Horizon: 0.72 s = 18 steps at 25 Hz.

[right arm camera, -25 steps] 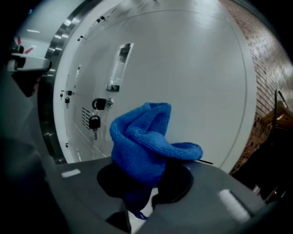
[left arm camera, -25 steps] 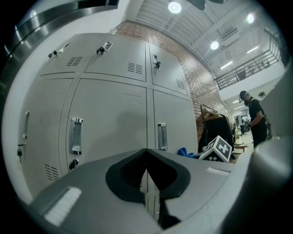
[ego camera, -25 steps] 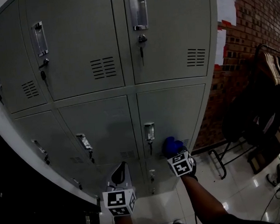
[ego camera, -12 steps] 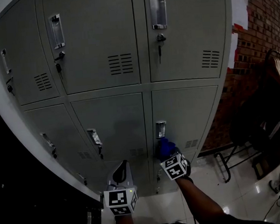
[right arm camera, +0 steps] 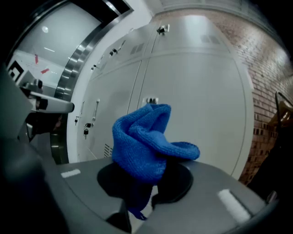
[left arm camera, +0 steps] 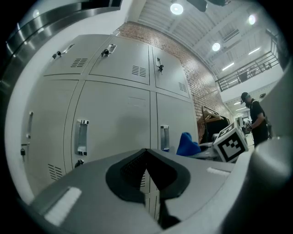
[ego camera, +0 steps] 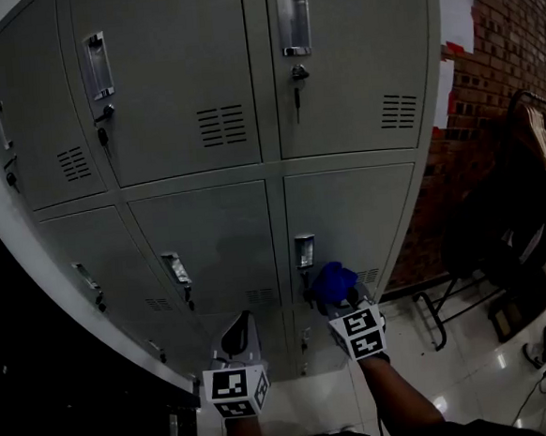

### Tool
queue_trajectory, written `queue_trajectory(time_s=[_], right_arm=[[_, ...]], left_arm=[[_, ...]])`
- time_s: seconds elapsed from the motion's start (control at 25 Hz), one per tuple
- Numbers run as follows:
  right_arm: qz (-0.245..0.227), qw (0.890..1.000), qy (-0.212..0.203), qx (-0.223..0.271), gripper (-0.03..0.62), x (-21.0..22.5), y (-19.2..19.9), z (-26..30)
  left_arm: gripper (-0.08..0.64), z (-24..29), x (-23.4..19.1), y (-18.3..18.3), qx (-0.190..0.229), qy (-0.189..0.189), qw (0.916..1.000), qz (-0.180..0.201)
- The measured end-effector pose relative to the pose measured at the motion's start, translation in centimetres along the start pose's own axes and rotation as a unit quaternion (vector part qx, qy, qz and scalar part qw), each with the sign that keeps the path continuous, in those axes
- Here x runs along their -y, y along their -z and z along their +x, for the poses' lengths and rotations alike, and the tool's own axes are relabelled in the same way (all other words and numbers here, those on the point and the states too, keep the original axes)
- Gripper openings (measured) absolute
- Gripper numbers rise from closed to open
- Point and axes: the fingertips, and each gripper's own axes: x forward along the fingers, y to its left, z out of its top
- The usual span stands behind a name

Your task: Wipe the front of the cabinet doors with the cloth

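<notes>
Grey metal cabinet doors (ego camera: 336, 66) fill the head view, each with a steel handle and a key lock. My right gripper (ego camera: 341, 301) is shut on a bunched blue cloth (ego camera: 334, 281), held at the lower right door (ego camera: 348, 211) just right of its handle (ego camera: 304, 250). In the right gripper view the cloth (right arm camera: 146, 141) stands up out of the jaws (right arm camera: 145, 183) in front of that door (right arm camera: 197, 105). My left gripper (ego camera: 234, 340) hangs lower, near the bottom doors, shut with nothing in it; its jaws (left arm camera: 147, 176) meet in the left gripper view.
A brick wall (ego camera: 497, 72) with white papers adjoins the cabinet on the right. Dark chairs and a rack (ego camera: 525, 192) stand on the glossy floor (ego camera: 454, 367) at right. A person (left arm camera: 254, 119) stands far off in the left gripper view.
The right gripper with the cloth moved left to the door handle, then back right and slightly down. The left gripper stayed put.
</notes>
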Motion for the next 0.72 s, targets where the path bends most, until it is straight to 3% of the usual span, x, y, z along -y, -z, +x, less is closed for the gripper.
queue_trajectory(time_s=[0.12,0.32,0.52,0.72], right_arm=[[-0.016,0.999,0.019,0.039,0.089,0.8,-3.2,-2.3],[-0.005,0.996,0.036,0.081,0.089,0.9,-6.3,-5.1],[0.017,0.993,0.059,0.103,0.087,1.3,-6.6,-7.6],[0.020,0.993,0.065,0.098,0.087,1.3,-5.5,-8.3]], left_arm=[[0.014,-0.1,0.4,-0.7,0.012,-0.002,0.9999,0.006],[0.014,0.0,1.9,-1.7,0.020,0.015,0.9996,0.011],[0.014,0.2,3.0,-1.9,0.024,0.026,0.9992,0.019],[0.014,0.4,2.9,-1.9,0.026,0.009,0.9985,0.048]])
